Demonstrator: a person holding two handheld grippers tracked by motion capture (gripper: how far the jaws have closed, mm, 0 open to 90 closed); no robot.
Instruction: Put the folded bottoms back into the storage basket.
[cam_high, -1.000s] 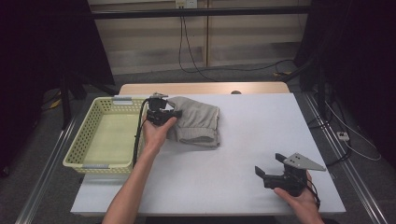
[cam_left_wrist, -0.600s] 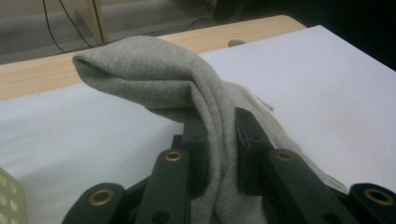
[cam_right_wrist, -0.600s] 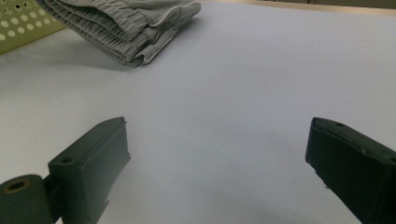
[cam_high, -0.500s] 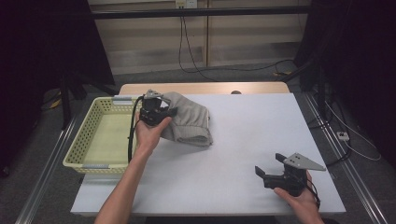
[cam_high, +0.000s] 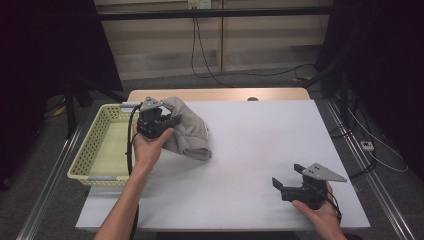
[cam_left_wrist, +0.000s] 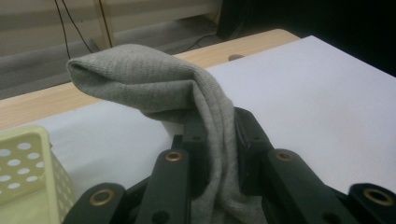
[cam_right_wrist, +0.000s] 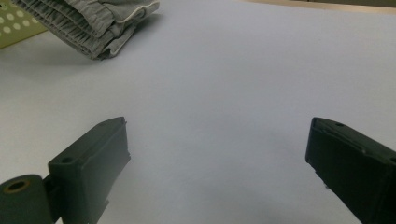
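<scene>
Your left gripper (cam_high: 159, 121) is pinching the grey cloth (cam_high: 187, 132) at the upper left of the high view, and in the left gripper view its jaws are pressed together on a bunched fold of that cloth (cam_left_wrist: 187, 102), which is draping up and over them. A second ago the cloth was lying flatter on the desk (cam_high: 260, 150), a little further toward the centre; now it is being dragged left, with its gripped end raised and sitting right beside the rim of the yellow basket (cam_high: 95, 150). The free end is trailing on the desk toward the middle of the frame (in the right gripper view you are seeing that folded edge (cam_right_wrist: 98, 28) at the upper left, with a corner of the basket (cam_right_wrist: 18, 23) behind it).

This shift means you are well into the carry: the grasp looks firm, and the cloth is nearing the basket but is not yet over its wall. You are probably needing more height before crossing the rim, or the hanging part may be catching on it.

Your right gripper (cam_high: 292, 184) is resting at the lower right of the high view, well apart from the cloth, with its jaws spread wide and holding nothing.
</scene>
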